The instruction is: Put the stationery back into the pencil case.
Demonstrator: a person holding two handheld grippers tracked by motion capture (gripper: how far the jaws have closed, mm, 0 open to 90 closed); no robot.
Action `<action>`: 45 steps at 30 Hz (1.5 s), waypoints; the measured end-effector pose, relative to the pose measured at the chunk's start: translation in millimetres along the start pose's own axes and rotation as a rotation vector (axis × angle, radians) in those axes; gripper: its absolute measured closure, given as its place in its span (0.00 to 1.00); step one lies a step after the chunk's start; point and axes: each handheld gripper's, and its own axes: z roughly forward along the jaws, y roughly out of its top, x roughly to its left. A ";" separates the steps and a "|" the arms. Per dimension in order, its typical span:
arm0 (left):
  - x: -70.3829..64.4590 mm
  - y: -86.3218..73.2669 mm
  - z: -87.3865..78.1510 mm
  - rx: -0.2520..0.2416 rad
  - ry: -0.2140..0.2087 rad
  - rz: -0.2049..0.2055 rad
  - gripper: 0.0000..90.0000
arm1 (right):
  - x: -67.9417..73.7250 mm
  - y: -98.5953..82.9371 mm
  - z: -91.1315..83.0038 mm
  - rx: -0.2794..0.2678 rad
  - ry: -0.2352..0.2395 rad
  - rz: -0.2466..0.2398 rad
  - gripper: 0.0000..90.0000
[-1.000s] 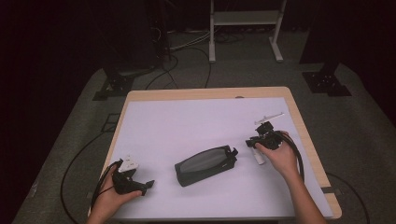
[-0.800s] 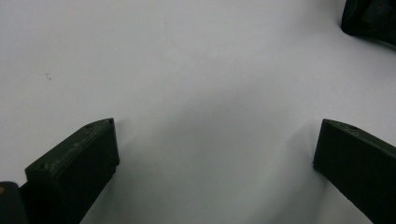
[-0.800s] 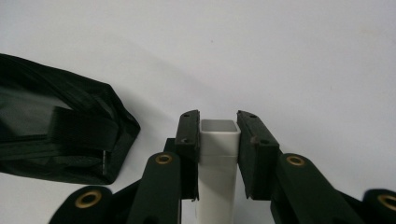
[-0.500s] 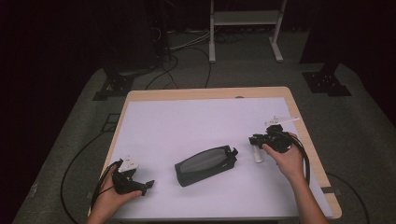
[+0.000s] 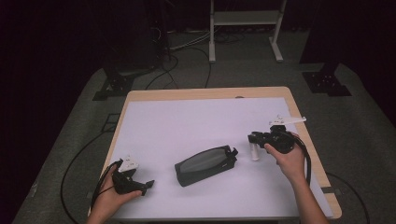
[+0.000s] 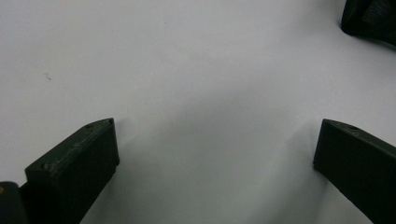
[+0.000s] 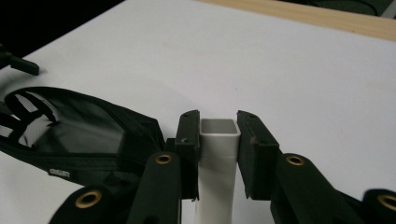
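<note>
— Pouch (image 5: 206, 165) sits mid-table on the white table cover (image 5: 196, 126), lying flat, its open mouth turned toward the right gripper (image 5: 254, 140). What is that gripper carrying?

— A small white square tube (image 7: 217, 158), hollow at the end. In the right gripper view the two black jaws are closed on its flat sides, near the top, with the pouch just beyond and to the left of it.

— And the left gripper (image 5: 140, 185)?

— Jaws spread wide over bare cover, holding nothing (the left gripper view catches just a dark corner of the pouch (image 6: 371, 21) at its upper right edge). It rests near the front left of the table, well apart from the pouch.

— So what would you worry about?

— My guess is the tube is headed into the pouch. The mouth looks slack and low rather than propped open, so the tube's square edge could catch the fabric lip and shove the whole pouch along the smooth cover instead of sliding inside. Nothing is pinning the pouch down.

— And the grip itself?

— The hold is near one end of the tube, so if the far end snags, the tube could pivot between the pads or slip out. Bringing the left gripper in to steady the pouch would probably lower both risks.
</note>
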 end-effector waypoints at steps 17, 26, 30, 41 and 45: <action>-0.2 0.0 0.2 -0.002 0.000 -0.003 0.00 | 26.9 18.5 -16.6 -0.123 0.097 -0.053 0.78; 0.1 0.1 -0.2 0.002 -0.001 0.000 0.00 | 45.2 28.1 -19.5 -0.159 0.131 -0.084 0.78; 0.0 0.1 -0.1 0.002 -0.001 0.000 0.00 | 52.6 31.9 -16.4 -0.172 0.151 -0.093 0.78; 0.1 0.1 -0.2 0.002 -0.001 0.001 0.00 | 68.6 37.4 -4.6 -0.193 0.172 -0.122 0.78; 0.0 0.1 -0.2 0.002 -0.001 0.000 0.00 | 75.5 37.9 1.5 -0.192 0.183 -0.136 0.78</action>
